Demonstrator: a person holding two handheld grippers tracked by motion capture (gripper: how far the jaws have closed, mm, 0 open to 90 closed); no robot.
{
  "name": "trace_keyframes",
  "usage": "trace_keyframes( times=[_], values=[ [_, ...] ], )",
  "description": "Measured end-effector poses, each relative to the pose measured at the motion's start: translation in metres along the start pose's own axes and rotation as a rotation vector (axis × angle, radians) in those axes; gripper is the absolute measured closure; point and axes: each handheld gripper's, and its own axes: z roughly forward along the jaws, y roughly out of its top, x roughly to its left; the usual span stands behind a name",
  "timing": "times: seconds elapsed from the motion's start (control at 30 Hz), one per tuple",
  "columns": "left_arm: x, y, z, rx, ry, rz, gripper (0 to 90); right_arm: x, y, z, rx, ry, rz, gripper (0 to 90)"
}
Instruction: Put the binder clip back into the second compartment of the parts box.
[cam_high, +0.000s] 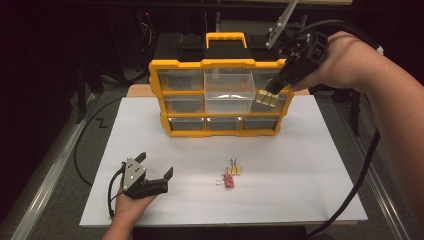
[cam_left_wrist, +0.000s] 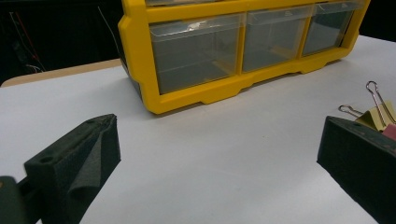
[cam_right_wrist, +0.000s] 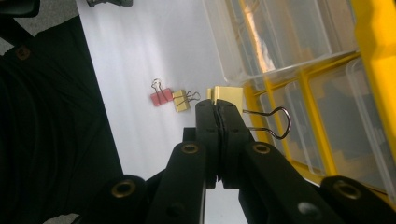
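The right claw is pressed together on a gold binder clip, its matte black jaws pinching the folded metal body while one thin wire handle loops out to the side. In the high view this claw holds the clip up in front of the organizer's right side, just beside the pulled-out clear drawer. That drawer is a boxy, glossy, see-through plastic bin jutting forward from the middle of a yellow plastic frame with a black back and a yellow carry handle; the other drawers sit flush, smoky and translucent.

The left claw rests low on the tabletop, a smooth white sheet, with its foam-padded jaws spread wide and holding nothing. Between the claws, near the middle of the sheet, lie a second gold clip and a pink clip, touching or nearly so, wire handles raised.
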Motion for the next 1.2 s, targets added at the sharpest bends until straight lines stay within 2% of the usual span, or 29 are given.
trace_keyframes(
  times=[0.53,1.2],
  values=[
    [0.002,0.000,-0.002,-0.009,0.004,-0.007,0.2,-0.008,0.024,-0.007,0.001,-0.018,-0.011,90.0],
    [0.005,0.000,-0.003,-0.013,0.006,-0.014,0.2,-0.017,0.061,0.007,0.017,-0.026,-0.046,90.0]
  ],
)
